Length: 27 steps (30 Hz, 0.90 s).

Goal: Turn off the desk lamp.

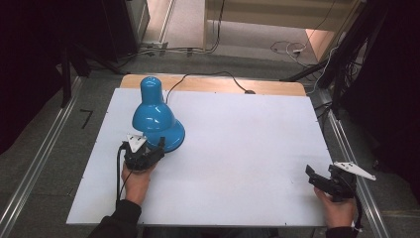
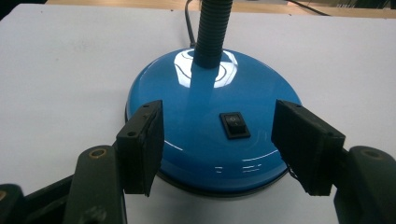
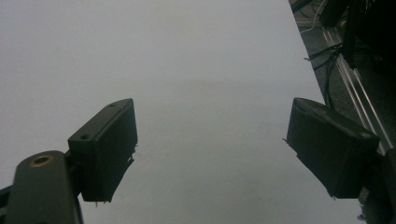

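Observation:
A glossy blue desk lamp (image 1: 153,116) stands on the left part of the white table (image 1: 237,144), its shade bent down over its round base (image 2: 196,98). A black rocker switch (image 2: 233,125) sits on the near side of that base, below the ribbed neck (image 2: 212,32). My left gripper (image 2: 219,140) is open at the base's near edge, one jaw on each side of the switch, pads apart from it. My right gripper (image 3: 212,149) is open over bare table near the front right corner (image 1: 317,176), with nothing between its jaws.
The lamp's black cord (image 1: 203,76) runs off the table's wooden far edge (image 1: 213,84). Metal rails (image 1: 346,144) flank the table on both sides. Cables lie on the floor beyond (image 1: 289,47).

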{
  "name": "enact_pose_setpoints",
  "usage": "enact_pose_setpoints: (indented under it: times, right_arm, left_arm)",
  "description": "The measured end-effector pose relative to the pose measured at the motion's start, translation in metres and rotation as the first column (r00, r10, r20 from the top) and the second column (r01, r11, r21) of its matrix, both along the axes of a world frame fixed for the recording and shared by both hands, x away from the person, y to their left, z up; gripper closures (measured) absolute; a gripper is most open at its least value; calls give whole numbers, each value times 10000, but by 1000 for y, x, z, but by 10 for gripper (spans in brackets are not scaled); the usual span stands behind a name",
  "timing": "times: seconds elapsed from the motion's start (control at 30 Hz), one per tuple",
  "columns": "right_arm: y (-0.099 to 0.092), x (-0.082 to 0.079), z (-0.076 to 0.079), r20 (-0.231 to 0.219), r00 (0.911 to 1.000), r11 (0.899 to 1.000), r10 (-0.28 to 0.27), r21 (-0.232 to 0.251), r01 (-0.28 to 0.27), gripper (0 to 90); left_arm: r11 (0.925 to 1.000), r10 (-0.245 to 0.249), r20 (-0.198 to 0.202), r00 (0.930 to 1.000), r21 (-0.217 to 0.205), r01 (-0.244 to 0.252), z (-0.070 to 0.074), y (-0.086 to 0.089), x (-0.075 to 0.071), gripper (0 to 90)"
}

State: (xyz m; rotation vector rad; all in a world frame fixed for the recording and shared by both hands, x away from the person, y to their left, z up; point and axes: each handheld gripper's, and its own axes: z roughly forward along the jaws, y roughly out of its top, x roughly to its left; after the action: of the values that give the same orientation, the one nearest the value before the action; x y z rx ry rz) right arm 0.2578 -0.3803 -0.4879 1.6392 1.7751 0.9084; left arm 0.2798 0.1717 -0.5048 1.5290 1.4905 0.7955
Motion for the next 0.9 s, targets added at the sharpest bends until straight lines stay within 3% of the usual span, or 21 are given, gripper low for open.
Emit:
enact_pose_setpoints:
  times: [0.9]
  right_arm:
    - [0, 0, 0, -27, 10000, 10000, -3, -84, 2, 146]
  left_arm:
    - [9994, -41, 105, 9999, -329, 45, 10, 18, -22, 327]
